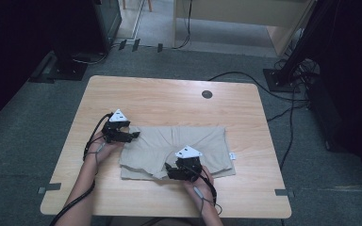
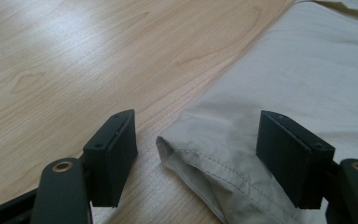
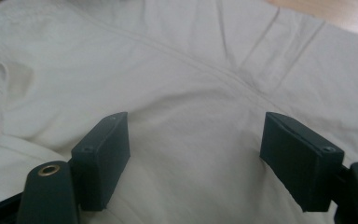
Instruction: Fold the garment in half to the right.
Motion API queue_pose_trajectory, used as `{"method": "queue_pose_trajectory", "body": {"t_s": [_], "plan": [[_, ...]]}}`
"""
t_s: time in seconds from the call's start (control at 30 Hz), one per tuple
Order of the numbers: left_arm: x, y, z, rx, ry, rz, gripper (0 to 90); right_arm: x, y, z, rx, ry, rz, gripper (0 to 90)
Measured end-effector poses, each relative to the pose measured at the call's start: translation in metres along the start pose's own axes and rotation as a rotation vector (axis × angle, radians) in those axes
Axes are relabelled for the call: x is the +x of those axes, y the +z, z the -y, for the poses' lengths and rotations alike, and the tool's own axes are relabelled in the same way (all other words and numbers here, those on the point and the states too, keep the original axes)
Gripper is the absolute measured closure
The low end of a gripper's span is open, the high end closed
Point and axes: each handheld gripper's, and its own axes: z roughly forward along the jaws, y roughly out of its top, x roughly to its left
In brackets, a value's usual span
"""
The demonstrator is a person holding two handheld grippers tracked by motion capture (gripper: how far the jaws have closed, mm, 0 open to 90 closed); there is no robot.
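A pair of beige shorts (image 1: 202,141) lies flat on the wooden table (image 1: 160,99). My left gripper (image 1: 133,136) rests at the left edge of the shorts, jaws wide apart. In the left gripper view the hemmed corner of the shorts (image 2: 186,154) lies between the two pads, and neither pad presses on it. My right gripper (image 1: 172,173) hovers over the near edge of the shorts, open. In the right gripper view the cloth (image 3: 191,93) with its seams spreads beneath the gripper (image 3: 193,158), nothing pinched.
A round grommet (image 1: 207,94) is set into the table near its far edge. Bare wood surrounds the shorts on all sides. Cables (image 1: 283,113) run over the carpet to the right, and dark stands (image 1: 70,61) rise beyond the table.
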Motion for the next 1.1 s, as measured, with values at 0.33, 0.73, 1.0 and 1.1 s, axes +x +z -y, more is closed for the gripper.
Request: {"method": "queue_pose_trajectory", "body": {"t_s": [0.33, 0.73, 1.0, 1.1], "plan": [[0.0, 0.0, 0.0, 0.001, 0.002, 0.001, 29.0, 0.017, 0.011, -0.011, -0.018, -0.014, -0.023, 23.6], [0.0, 0.0, 0.0, 0.002, 0.004, 0.001, 28.9, 0.025, 0.023, -0.002, -0.003, -0.015, -0.033, 23.6], [0.001, -0.002, 0.001, 0.003, 0.01, 0.018, 28.9, 0.029, 0.022, 0.001, 0.001, -0.021, -0.008, 24.4], [0.001, -0.003, 0.003, 0.005, 0.027, 0.026, 28.5, 0.028, 0.022, 0.002, 0.002, -0.019, -0.008, 24.4]]}}
